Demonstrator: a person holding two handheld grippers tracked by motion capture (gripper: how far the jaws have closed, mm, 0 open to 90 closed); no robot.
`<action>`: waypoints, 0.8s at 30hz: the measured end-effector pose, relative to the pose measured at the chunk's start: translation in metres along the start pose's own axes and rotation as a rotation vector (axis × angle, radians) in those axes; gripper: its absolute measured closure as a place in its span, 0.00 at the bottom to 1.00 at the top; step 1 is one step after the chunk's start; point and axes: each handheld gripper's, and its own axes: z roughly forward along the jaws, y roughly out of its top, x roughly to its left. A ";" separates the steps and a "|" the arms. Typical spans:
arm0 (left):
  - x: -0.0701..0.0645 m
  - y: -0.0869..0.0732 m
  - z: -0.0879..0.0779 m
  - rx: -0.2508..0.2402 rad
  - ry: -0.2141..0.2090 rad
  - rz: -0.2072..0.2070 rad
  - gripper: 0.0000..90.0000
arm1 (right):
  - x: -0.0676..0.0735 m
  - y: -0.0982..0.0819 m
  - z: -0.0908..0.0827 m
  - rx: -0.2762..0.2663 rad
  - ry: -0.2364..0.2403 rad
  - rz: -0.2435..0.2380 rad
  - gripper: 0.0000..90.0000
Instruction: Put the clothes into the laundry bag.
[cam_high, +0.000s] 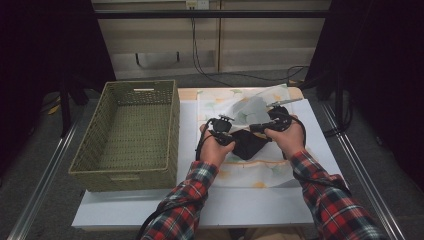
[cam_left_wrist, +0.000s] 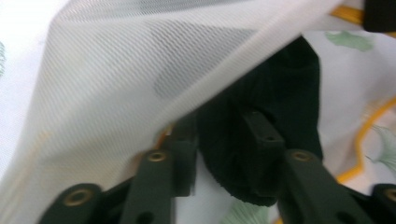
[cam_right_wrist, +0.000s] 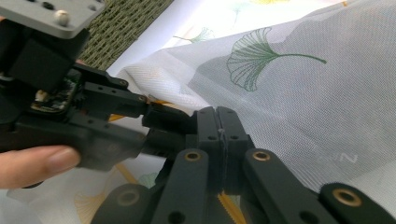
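White mesh bag (cam_high: 255, 107) lies on the table beside a wicker basket (cam_high: 131, 134) from above; the left gripper (cam_left_wrist: 224, 140) spreads around a black sock (cam_left_wrist: 275, 116); the right gripper (cam_right_wrist: 218, 128) pinches the mesh.

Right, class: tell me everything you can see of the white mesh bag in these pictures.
The white mesh bag is fine, see-through netting with a plain white band along its opening. It lies on the leaf-printed cloth to the right of the wicker basket, with one edge lifted. A dark sock sits at its mouth, partly under the netting. The right gripper is shut on the mesh; the left gripper stands open around the sock, right at the bag's rim.
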 end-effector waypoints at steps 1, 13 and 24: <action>-0.001 -0.001 -0.001 0.000 -0.002 -0.010 0.68 | 0.000 0.000 0.000 0.001 0.001 0.000 1.00; -0.006 -0.011 -0.018 0.054 0.006 0.044 0.39 | 0.006 0.003 -0.003 0.006 -0.010 -0.003 1.00; -0.018 -0.025 -0.013 0.074 -0.045 0.026 0.43 | 0.006 0.003 -0.003 0.007 -0.009 -0.006 1.00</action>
